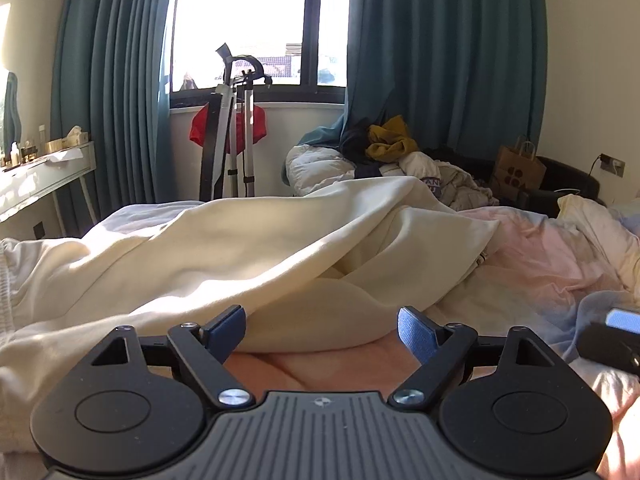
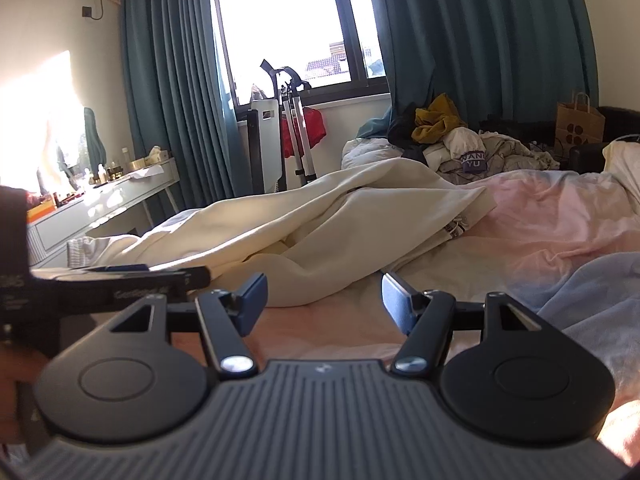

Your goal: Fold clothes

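Note:
A large cream garment (image 1: 240,248) lies crumpled across the pink bed sheet (image 1: 540,264). My left gripper (image 1: 321,330) is open, low over the bed, with the garment's near edge bulging between its blue pads; it grips nothing. In the right wrist view the same cream garment (image 2: 320,220) lies ahead. My right gripper (image 2: 324,300) is open and empty, just short of the garment's near edge, over the pink sheet (image 2: 560,216). The left gripper (image 2: 120,284) shows at the left of that view, and the right gripper's tip (image 1: 616,336) shows at the left wrist view's right edge.
A pile of mixed clothes (image 1: 392,152) sits at the far side of the bed under teal curtains (image 1: 440,60). A folded metal stand with a red cloth (image 1: 232,128) stands by the window. A white dressing table (image 1: 44,176) is at left. A paper bag (image 1: 518,168) stands at the right.

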The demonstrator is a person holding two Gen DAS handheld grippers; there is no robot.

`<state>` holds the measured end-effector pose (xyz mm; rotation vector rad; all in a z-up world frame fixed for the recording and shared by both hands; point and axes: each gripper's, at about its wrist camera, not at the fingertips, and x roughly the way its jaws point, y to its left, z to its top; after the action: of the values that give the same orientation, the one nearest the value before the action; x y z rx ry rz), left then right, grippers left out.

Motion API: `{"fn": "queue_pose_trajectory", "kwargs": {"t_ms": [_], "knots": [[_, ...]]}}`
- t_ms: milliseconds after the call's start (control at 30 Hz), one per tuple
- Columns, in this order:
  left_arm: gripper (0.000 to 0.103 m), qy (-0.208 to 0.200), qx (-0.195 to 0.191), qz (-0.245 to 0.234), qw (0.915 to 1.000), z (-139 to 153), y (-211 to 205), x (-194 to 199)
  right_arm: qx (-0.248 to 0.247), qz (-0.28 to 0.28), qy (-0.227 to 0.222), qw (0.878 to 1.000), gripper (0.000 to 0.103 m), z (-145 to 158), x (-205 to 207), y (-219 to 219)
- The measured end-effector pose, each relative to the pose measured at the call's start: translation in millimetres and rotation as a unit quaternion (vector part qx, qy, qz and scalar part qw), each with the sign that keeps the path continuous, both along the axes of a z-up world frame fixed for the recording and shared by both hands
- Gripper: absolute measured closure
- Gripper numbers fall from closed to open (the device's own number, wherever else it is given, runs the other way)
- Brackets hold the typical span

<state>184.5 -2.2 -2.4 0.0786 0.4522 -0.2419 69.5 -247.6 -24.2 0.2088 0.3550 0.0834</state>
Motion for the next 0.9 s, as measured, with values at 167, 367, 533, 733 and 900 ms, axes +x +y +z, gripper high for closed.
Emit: {"fn": "queue_pose_trajectory", "kwargs": {"t_ms": [167, 367, 533, 733, 900], "knots": [[0.018, -0.020, 0.069, -0.005, 0.9974, -16, -45, 68, -0.010, -0.002, 0.007, 1.000, 0.037, -9, 7, -5], [0.021, -0.012, 0.137, 0.006, 0.9904, -47, -85, 147, 0.016, 0.004, 0.050, 0.999, 0.037, -35, 32, -22], [0.063, 0.012, 0.132, 0.008, 0.9912, -58, -89, 188, 0.039, -0.004, 0.076, 0.996, 0.037, -54, 48, -32], [0.101, -0.018, 0.100, -0.005, 0.9948, -27, -86, 156, 0.043, -0.017, 0.072, 0.996, 0.037, -58, 52, -35], [0.101, -0.057, 0.088, -0.022, 0.9942, 24, -64, 100, 0.017, -0.030, 0.046, 0.998, 0.037, -50, 45, -32]]}}
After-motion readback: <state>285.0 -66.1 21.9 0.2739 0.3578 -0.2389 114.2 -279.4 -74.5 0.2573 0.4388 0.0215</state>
